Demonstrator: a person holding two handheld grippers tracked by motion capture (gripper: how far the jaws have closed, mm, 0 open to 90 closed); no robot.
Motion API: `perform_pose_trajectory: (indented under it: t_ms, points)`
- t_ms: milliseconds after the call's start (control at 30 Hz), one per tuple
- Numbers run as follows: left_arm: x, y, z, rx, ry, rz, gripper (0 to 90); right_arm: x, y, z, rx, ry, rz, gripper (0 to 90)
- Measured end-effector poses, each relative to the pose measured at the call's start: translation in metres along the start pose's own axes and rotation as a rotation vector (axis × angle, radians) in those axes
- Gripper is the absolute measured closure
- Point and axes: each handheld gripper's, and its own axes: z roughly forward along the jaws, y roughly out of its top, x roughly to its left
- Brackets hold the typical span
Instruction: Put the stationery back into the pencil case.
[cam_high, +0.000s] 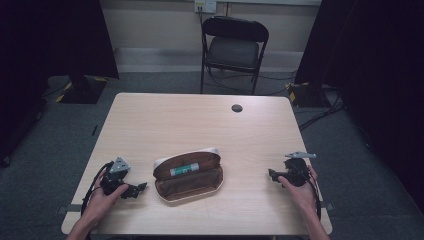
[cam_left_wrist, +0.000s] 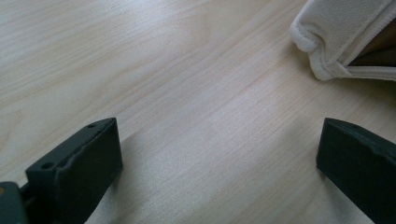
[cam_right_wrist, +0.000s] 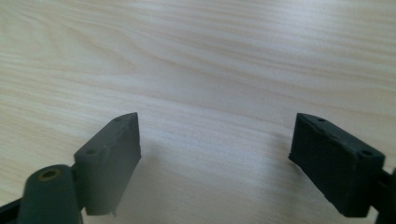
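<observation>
On the wooden table (cam_high: 200, 120) an open glasses case (cam_high: 188, 176) (a green-labelled tube (cam_high: 184, 170) lies in its lid) sits between both claws. The left claw (cam_high: 142, 186), just left of the case, gapes wide, empty. The right claw (cam_high: 270, 173), well right of the case, likewise stands wide, holding nothing.

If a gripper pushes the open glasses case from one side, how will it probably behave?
The glasses case looks like a stiff shell, so it would probably slide on the smooth table without bending. Its raised lid may swing or fold shut if pushed there. The small tube inside lies loose and might roll.
</observation>
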Motion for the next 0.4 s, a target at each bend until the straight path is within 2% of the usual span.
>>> perform_pose_trajectory:
  t_ms: [67, 133, 200, 300, 400]
  points:
    - [0.0, 0.0, 0.0, 0.0, 0.0, 0.0, 0.0, 0.003, -0.001, 0.003, 0.006, -0.022, -0.016, 14.5]
    - [0.0, 0.0, 0.0, 0.0, 0.0, 0.0, 0.0, 0.005, -0.002, 0.005, -0.009, -0.037, -0.004, 14.1]
    - [0.0, 0.0, 0.0, 0.0, 0.0, 0.0, 0.0, 0.006, -0.003, 0.006, -0.026, -0.036, -0.004, 13.5]
    - [0.0, 0.0, 0.0, 0.0, 0.0, 0.0, 0.0, 0.008, -0.011, 0.007, -0.092, -0.046, 0.006, 13.2]
    - [0.0, 0.0, 0.0, -0.005, -0.001, -0.001, 0.0, 0.008, -0.011, 0.007, -0.092, -0.046, 0.007, 13.2]
